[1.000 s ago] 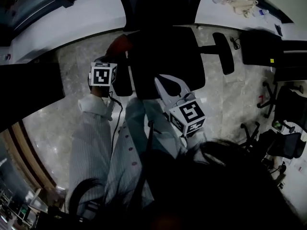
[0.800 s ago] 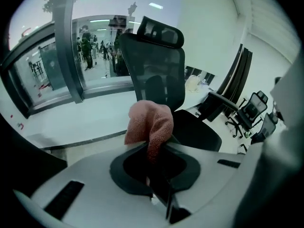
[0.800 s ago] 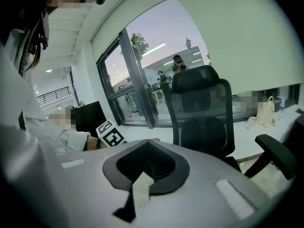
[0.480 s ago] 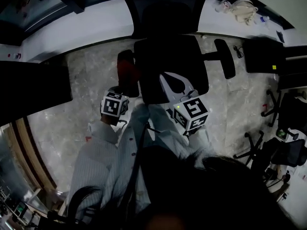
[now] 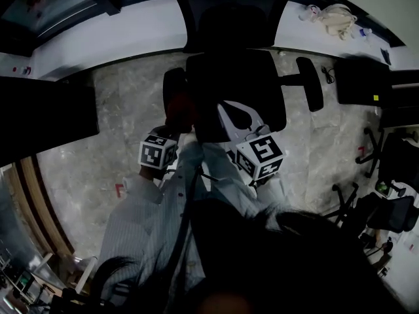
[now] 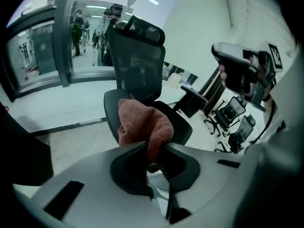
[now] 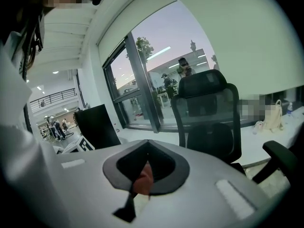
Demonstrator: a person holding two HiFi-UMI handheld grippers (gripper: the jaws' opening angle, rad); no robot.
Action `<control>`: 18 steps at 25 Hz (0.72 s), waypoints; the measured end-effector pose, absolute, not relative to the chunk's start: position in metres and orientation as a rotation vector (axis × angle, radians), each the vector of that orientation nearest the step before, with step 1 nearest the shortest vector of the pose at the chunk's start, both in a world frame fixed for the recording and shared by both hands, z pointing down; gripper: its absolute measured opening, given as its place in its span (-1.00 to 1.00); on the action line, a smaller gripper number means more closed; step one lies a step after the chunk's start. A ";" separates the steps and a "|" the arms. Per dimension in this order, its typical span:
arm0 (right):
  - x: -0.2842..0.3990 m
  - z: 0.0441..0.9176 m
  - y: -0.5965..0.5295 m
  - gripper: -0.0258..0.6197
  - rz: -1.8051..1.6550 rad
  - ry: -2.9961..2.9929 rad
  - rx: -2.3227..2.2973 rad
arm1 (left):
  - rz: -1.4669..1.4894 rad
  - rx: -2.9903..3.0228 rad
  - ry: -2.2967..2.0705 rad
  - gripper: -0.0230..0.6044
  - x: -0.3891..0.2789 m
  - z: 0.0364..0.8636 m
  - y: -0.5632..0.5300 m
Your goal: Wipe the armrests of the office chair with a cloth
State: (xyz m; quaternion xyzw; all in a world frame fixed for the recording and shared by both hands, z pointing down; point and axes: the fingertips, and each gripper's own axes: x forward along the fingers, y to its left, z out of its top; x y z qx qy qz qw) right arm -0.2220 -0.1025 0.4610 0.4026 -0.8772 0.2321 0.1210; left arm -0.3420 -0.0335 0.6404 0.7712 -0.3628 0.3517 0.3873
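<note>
Left gripper view: the left claw [image 6: 154, 148] is clamped on the reddish cloth [image 6: 142, 125], which bunches just ahead of it by the armrest [image 5: 172, 84]. The right claw [image 7: 144, 145] looks drawn together (idling, I'd guess). Best to press the wad flat and drag it along the whole pad.

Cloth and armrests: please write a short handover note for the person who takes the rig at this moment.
Left gripper: jaws shut on the reddish cloth, at the near end of the armrest on the person's left; contact unclear.
Right gripper: above the seat, nothing seen held; jaws unclear.
Done: cannot tell.
Left: finish this armrest, then the other armrest.
</note>
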 end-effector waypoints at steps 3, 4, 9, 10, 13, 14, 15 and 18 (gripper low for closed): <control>-0.212 0.472 -0.104 -0.92 0.700 -2.523 1.196 | 0.891 1.942 -0.994 -0.84 -0.357 0.646 -0.078; -0.208 0.475 -0.105 -0.92 0.708 -2.507 1.207 | 0.896 1.928 -0.995 -0.84 -0.361 0.651 -0.094; -0.187 0.491 -0.112 -0.92 0.727 -2.454 1.259 | 0.875 1.886 -1.037 -0.84 -0.369 0.668 -0.171; -0.182 0.494 -0.112 -0.92 0.732 -2.445 1.269 | 0.875 1.880 -1.052 -0.84 -0.368 0.672 -0.184; -0.168 0.497 -0.112 -0.92 0.741 -2.425 1.299 | 0.885 1.855 -1.097 -0.84 -0.369 0.681 -0.214; -0.165 0.497 -0.112 -0.92 0.741 -2.422 1.307 | 0.892 1.846 -1.094 -0.84 -0.368 0.682 -0.217; -0.163 0.497 -0.112 -0.92 0.741 -2.421 1.313 | 0.898 1.843 -1.085 -0.84 -0.366 0.682 -0.216; -0.161 0.493 -0.111 -0.92 0.739 -2.429 1.314 | 0.898 1.854 -1.037 -0.84 -0.357 0.677 -0.194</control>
